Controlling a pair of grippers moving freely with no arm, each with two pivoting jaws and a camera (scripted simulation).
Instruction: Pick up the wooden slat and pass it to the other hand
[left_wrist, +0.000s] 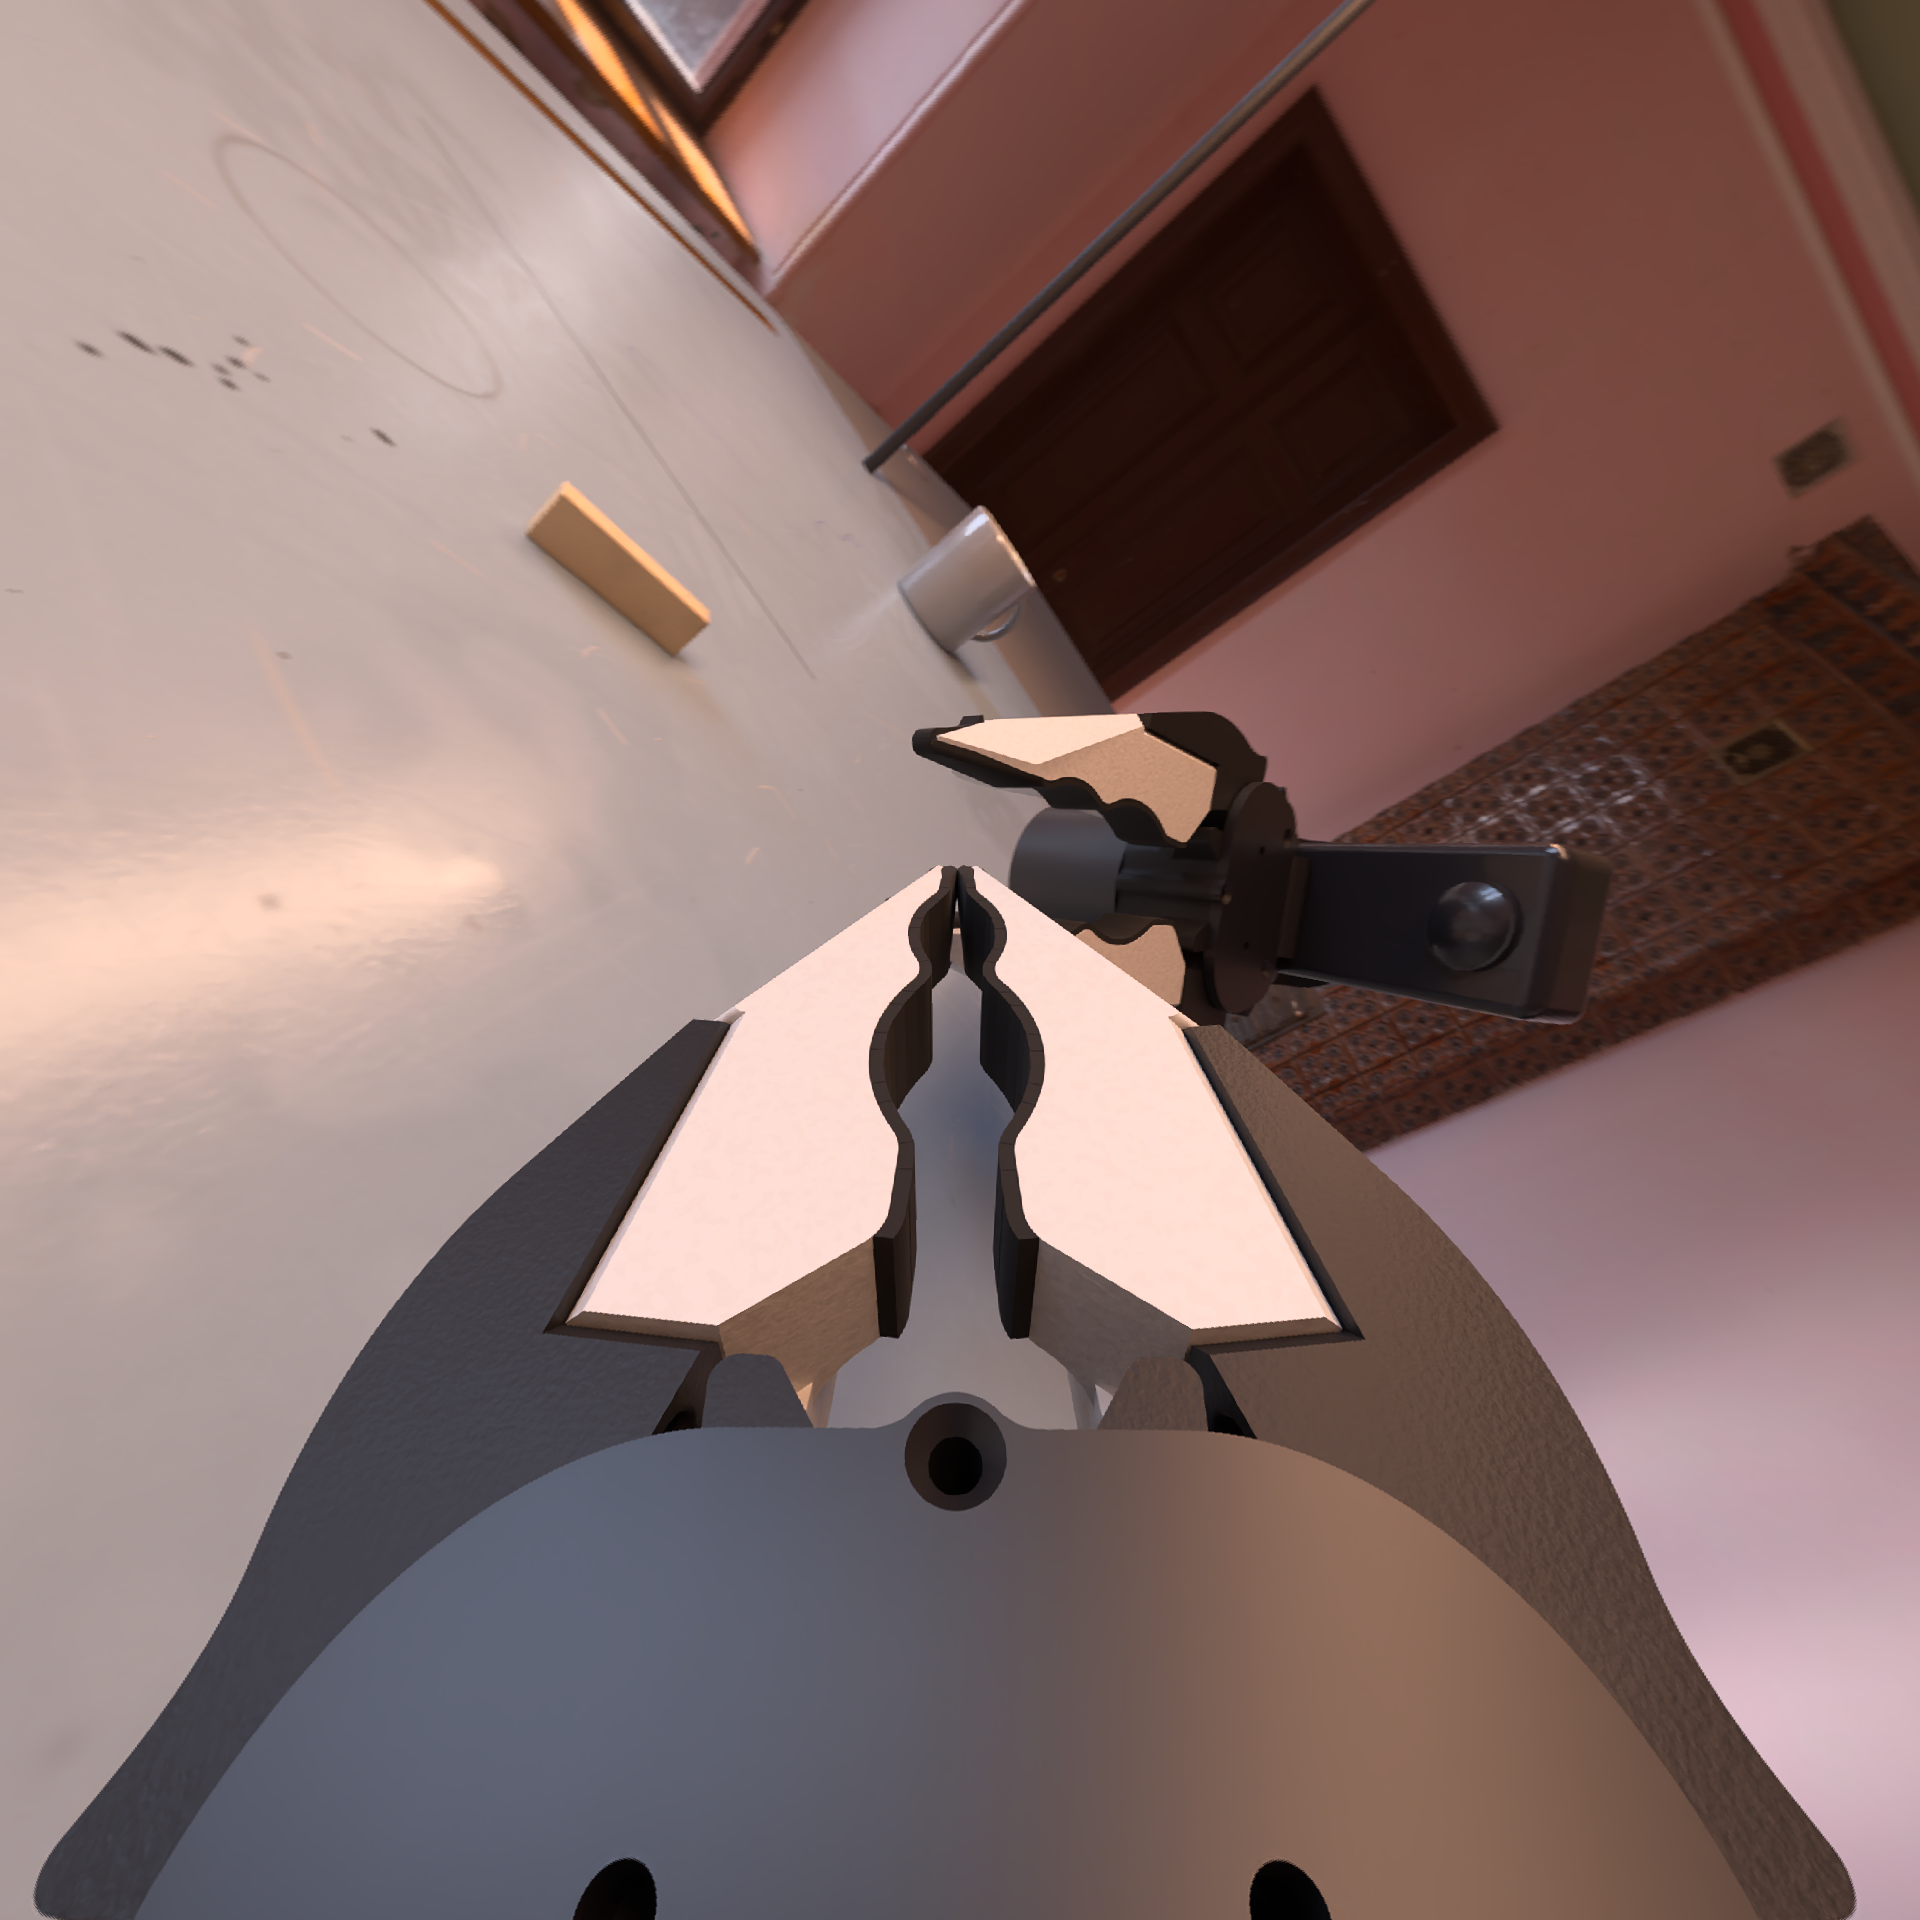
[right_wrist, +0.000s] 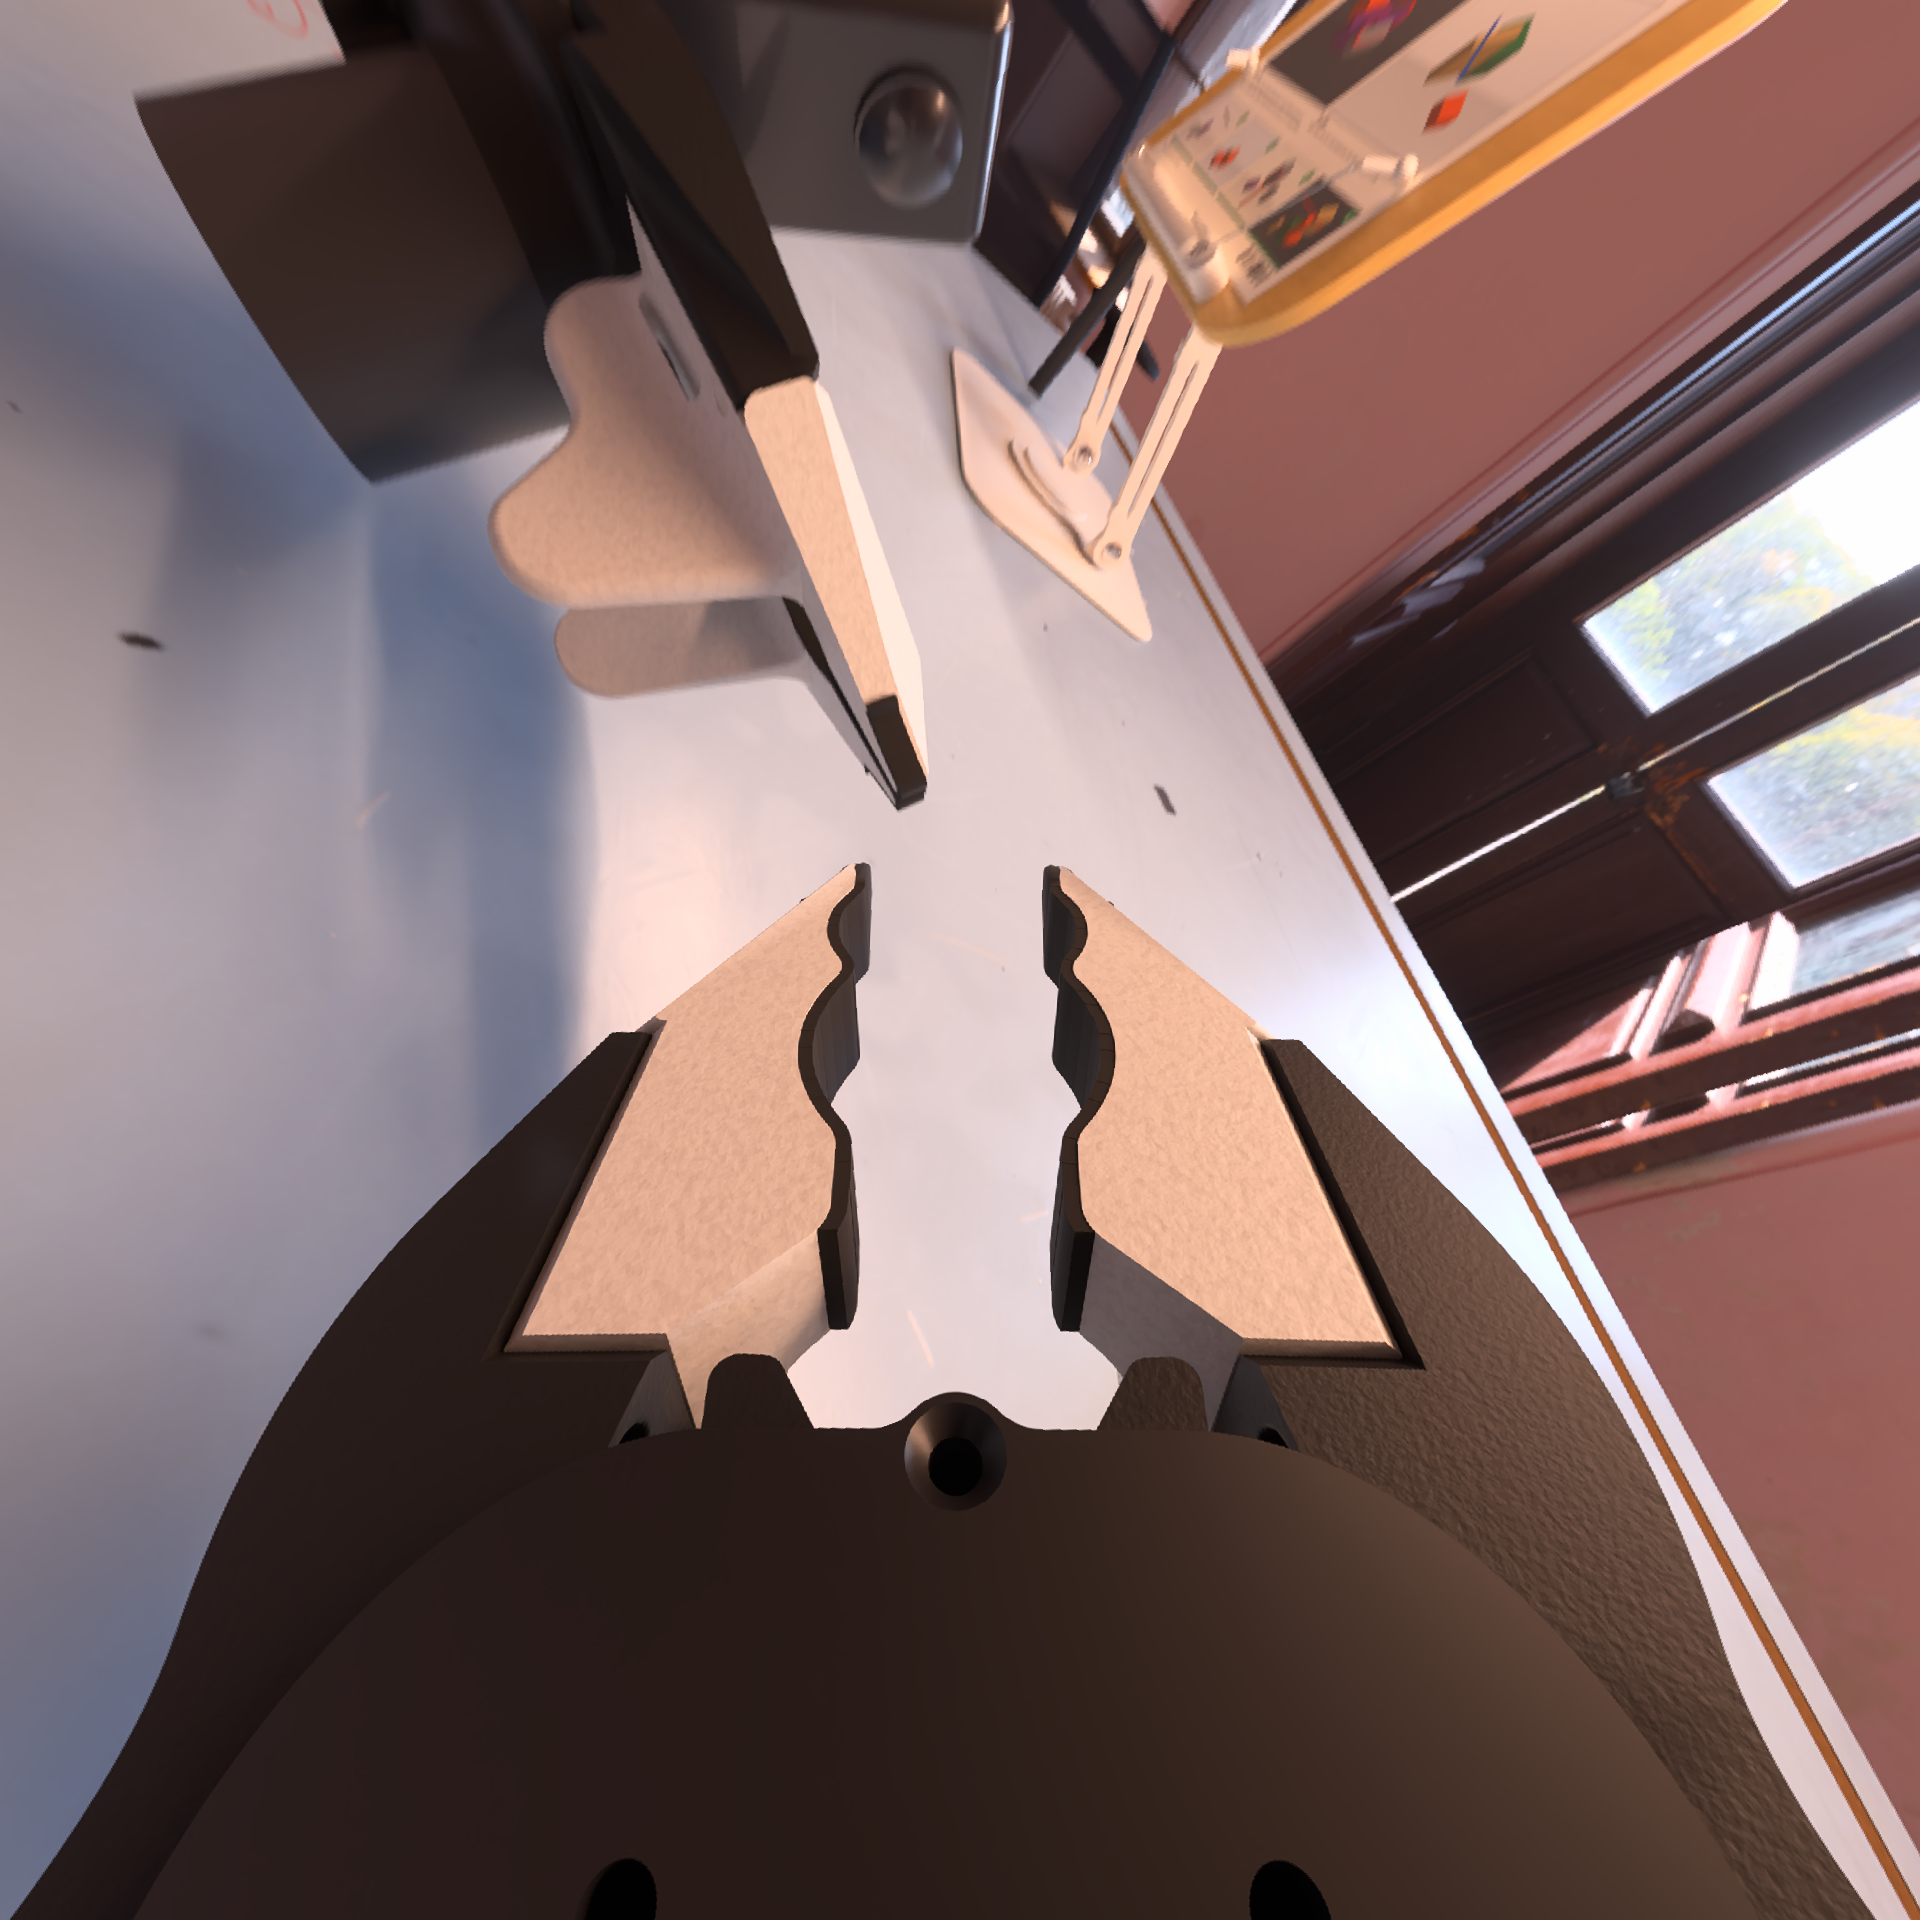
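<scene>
The wooden slat (left_wrist: 618, 569) lies flat on the white table (left_wrist: 312, 831), ahead of and to the left of my left gripper (left_wrist: 956, 881). The left gripper is shut and empty, its tips touching, well short of the slat. My right gripper (right_wrist: 956, 883) is open and empty above the table. It faces the left gripper (right_wrist: 902, 769), whose shut tips are just ahead of it. In the left wrist view one of the right gripper's fingers (left_wrist: 1039, 764) shows to the right of my left fingertips. The slat does not show in the right wrist view.
A white mug (left_wrist: 966, 587) stands near the table's far edge, right of the slat. In the right wrist view a screen on a white stand (right_wrist: 1049, 488) stands by the table's orange-trimmed edge (right_wrist: 1382, 935). Pink walls, a dark door and windows lie beyond.
</scene>
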